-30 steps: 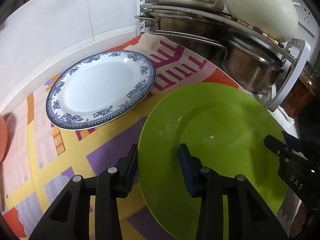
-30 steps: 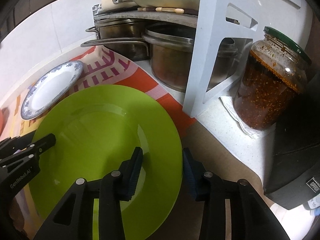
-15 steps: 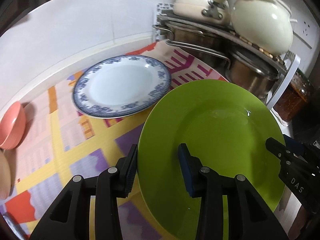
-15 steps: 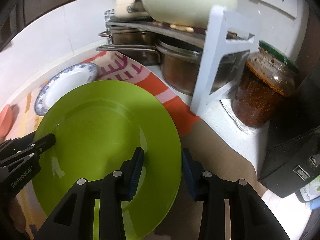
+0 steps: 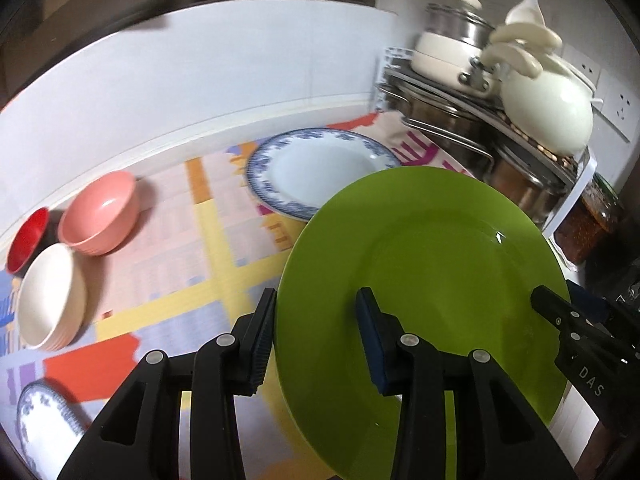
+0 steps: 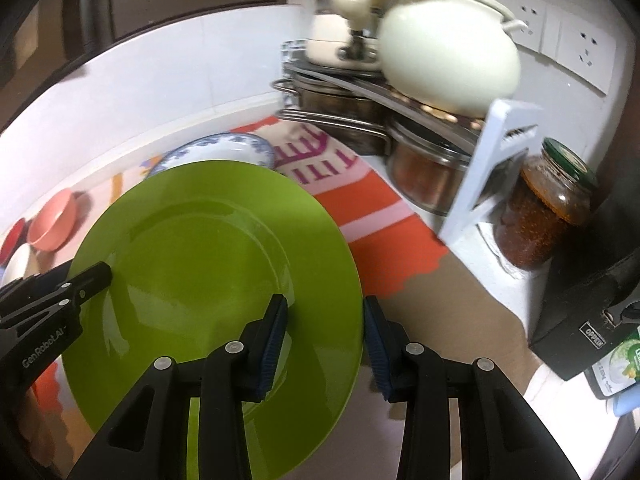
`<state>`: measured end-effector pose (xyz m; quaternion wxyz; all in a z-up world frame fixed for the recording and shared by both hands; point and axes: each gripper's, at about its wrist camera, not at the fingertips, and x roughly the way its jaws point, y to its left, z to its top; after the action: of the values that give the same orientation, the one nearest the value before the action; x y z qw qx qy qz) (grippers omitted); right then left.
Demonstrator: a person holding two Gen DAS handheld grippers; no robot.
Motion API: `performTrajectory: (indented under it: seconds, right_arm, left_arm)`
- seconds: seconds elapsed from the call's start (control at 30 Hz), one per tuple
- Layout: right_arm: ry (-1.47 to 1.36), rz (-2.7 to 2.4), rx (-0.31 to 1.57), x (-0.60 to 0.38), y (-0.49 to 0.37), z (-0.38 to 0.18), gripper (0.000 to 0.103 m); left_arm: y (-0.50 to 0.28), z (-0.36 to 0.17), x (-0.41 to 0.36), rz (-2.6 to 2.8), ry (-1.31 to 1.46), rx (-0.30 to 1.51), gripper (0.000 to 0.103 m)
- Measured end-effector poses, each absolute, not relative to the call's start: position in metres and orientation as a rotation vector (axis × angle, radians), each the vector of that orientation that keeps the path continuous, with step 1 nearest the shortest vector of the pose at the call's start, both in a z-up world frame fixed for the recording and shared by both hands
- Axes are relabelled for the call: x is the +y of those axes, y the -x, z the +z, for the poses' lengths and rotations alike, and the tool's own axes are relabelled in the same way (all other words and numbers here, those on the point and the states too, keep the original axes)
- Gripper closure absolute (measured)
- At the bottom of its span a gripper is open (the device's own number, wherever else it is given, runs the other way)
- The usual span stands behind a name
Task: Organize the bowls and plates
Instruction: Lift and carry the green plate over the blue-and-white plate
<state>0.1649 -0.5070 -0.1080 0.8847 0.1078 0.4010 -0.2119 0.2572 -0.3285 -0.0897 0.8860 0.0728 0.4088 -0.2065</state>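
Observation:
A large green plate is held up above the counter between both grippers. My left gripper clamps its left rim, one finger above and one below. My right gripper clamps its right rim the same way. A blue-patterned white plate lies flat on the colourful mat beyond the green plate and shows partly in the right wrist view. A pink bowl, a red bowl and a cream bowl stand at the left.
A rack with steel pots and a cream pot stands at the back right. A jar of chilli paste and a black box are at the right. Another patterned plate lies at the lower left.
Both grippers have lifted the green plate off the mat and drawn back and up. More of the counter and the bowls at the left have come into view.

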Motion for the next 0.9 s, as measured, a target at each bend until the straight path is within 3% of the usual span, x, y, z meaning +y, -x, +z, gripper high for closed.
performTrajectory:
  seconds: [0.9]
  right_arm:
    - [-0.085,-0.210,0.807,-0.339,-0.170,-0.068,0.064]
  left_arm:
    - [-0.221,-0.069,-0.134,-0.211,-0.011,0.816,0.064]
